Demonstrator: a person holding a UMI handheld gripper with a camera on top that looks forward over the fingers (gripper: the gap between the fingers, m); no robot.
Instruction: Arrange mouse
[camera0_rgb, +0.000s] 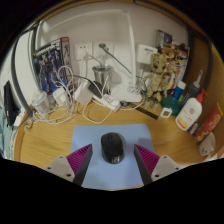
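Jaws (112, 163) spreading wide around the mouse (112, 148).
Gripper view: black mouse is sitting on the blue mat (112, 170) on the table (45, 140), between the jaws with gaps either side; approach seems underway, next calling for closing squarely on its flanks.

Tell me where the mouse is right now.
In the gripper view, the black mouse sits on the light blue mouse pad, between the open gripper fingers with gaps either side.
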